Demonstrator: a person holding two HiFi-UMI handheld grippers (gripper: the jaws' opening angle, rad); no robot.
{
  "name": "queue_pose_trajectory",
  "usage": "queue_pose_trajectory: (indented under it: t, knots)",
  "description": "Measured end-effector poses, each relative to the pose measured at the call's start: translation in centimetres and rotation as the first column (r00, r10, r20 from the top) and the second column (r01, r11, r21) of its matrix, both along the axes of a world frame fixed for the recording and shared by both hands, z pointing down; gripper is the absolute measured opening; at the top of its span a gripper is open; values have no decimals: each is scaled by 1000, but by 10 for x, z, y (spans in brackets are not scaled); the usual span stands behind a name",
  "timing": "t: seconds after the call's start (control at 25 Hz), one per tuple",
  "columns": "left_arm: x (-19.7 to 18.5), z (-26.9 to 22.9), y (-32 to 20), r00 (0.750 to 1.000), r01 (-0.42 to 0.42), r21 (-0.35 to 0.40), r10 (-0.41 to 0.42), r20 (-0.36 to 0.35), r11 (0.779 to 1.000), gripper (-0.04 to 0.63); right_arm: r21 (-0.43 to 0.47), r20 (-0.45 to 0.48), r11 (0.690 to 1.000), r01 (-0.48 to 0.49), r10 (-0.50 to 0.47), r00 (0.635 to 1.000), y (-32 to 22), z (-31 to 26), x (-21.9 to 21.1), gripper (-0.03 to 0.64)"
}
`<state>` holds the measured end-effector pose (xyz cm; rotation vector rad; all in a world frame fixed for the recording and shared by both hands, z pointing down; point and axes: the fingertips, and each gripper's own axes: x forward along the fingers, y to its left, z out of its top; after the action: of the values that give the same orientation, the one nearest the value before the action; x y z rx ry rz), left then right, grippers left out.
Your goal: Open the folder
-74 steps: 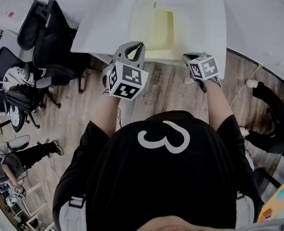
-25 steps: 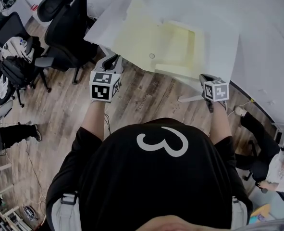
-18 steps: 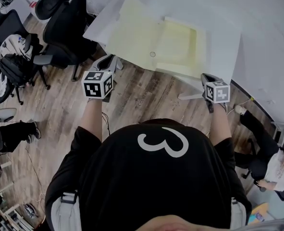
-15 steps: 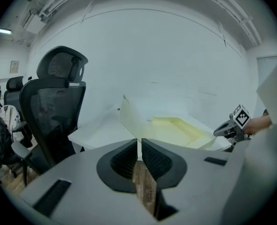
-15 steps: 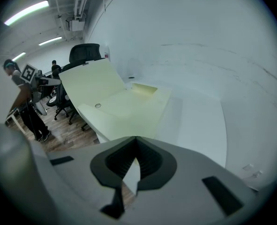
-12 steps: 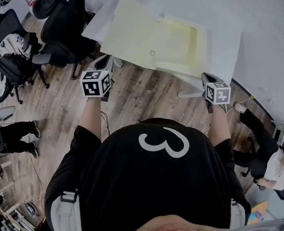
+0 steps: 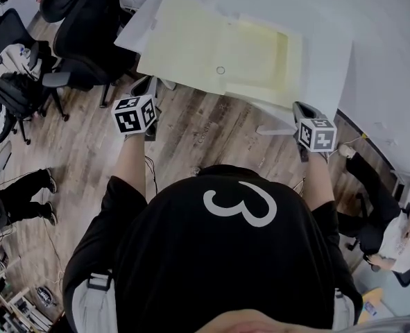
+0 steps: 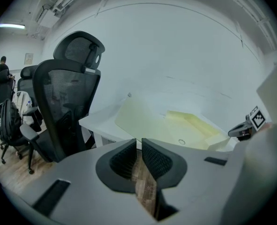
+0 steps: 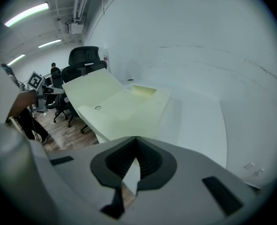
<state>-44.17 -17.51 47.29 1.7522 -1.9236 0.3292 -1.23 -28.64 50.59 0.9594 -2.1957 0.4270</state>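
The pale yellow folder point(image 7: 218, 50) lies spread open and flat on the white table point(image 7: 329, 61), its cover turned out to the left. My left gripper point(image 7: 147, 86) hangs over the wooden floor, just short of the table's near edge and apart from the folder point(image 8: 166, 124). Its jaws point(image 8: 139, 142) are shut with nothing between them. My right gripper point(image 7: 300, 107) sits at the table's front edge beside the folder's right corner. It point(image 9: 136, 139) is shut too and holds nothing; the folder point(image 9: 115, 102) lies ahead and left of it.
Black office chairs point(image 7: 87, 26) stand left of the table, one point(image 8: 65, 107) close beside my left gripper. A seated person point(image 7: 374, 207) is at the lower right, and another person's legs point(image 7: 17, 193) show at the left. Wooden floor point(image 7: 191, 134) lies below both grippers.
The folder's cover has dropped from raised to flat on the table. My left gripper has drawn back and down, away from the folder, and rolled. The right gripper has stayed put.
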Motion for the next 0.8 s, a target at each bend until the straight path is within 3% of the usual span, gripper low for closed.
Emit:
queue_pose_trajectory:
  t: [0.52, 0.8]
  knots:
    - [-18, 39, -2, 996, 82, -60, -84, -32, 995, 25, 19, 10, 1000, -3, 2, 1000, -1, 1, 1, 23]
    - [-20, 47, -2, 995, 99, -99, -97, 22, 990, 25, 26, 14, 1000, -3, 3, 1000, 2, 1, 1, 23]
